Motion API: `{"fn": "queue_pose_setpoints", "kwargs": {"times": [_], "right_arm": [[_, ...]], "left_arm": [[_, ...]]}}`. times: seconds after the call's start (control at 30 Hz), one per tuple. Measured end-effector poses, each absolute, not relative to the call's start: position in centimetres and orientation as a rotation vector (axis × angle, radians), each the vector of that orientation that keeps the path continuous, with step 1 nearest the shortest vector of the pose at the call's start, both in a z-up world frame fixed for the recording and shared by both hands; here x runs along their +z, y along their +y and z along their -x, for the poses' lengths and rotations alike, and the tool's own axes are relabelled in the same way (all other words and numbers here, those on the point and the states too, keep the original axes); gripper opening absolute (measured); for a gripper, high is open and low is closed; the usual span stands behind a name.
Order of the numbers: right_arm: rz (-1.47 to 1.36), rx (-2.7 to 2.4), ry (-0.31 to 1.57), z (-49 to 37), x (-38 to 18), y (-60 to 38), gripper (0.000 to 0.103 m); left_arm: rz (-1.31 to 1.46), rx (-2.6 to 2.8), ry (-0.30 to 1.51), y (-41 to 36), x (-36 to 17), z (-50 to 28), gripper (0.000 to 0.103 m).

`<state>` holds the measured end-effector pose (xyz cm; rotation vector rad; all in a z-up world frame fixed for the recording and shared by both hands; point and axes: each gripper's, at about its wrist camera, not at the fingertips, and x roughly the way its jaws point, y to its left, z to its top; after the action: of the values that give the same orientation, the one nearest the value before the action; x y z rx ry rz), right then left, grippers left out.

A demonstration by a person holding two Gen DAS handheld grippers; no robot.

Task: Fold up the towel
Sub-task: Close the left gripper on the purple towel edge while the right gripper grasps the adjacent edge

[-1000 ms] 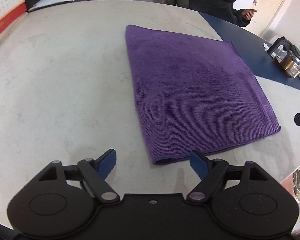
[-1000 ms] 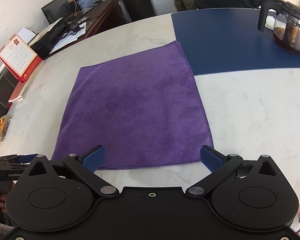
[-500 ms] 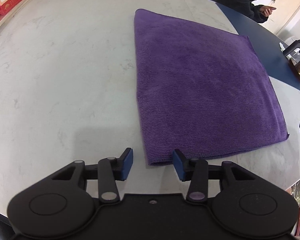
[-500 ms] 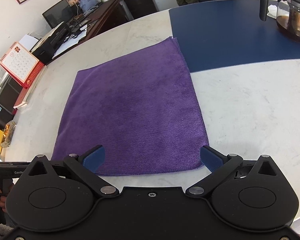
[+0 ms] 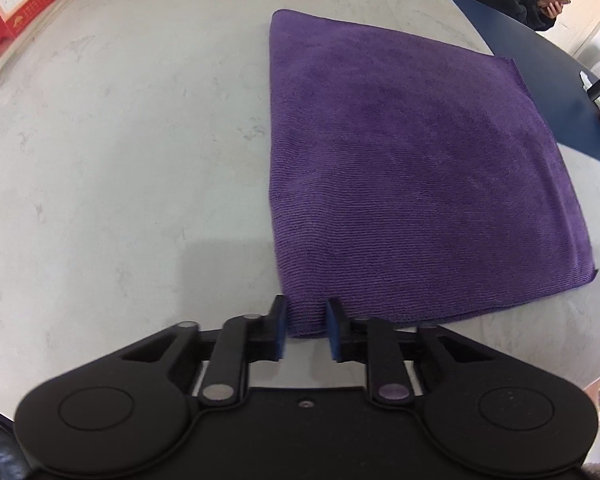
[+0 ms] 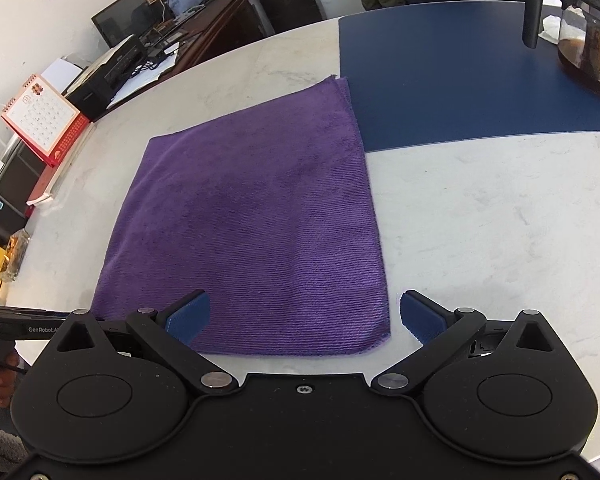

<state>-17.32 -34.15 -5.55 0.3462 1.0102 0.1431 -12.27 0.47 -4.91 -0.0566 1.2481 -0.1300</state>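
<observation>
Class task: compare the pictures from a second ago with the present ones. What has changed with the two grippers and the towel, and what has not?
The left gripper has moved up to the purple towel and narrowed its jaws around the near left corner. The right gripper has edged closer, jaws wide open. The towel lies flat, unmoved, on the table.

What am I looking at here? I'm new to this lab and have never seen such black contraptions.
No robot: a person holds one hand-held gripper in each hand, each with a camera looking along its two blue-padded fingers. In the left camera's picture, the left hand-held gripper has its jaws narrowed around the near left corner of the flat purple microfibre towel; whether they pinch it yet is unclear. In the right camera's picture, the right hand-held gripper stands wide open at the towel's near right corner. The towel lies on a pale marble table.
</observation>
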Motion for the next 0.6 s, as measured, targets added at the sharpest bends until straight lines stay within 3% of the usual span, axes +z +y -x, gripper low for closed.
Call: {"fn": "queue_pose_setpoints", "kwargs": {"times": [0.2,0.6], "right_arm": [[-0.325,0.153,1.023,17.3,-5.6,-34.9,0.101],[-0.377,0.115,1.1,17.0,-8.4,-36.9,0.073]], "left_arm": [[0.146,-0.158,1.252,1.0,-4.3,11.8,0.005],[0.177,-0.21,1.229,0.2,-2.7,10.8,0.005]]}}
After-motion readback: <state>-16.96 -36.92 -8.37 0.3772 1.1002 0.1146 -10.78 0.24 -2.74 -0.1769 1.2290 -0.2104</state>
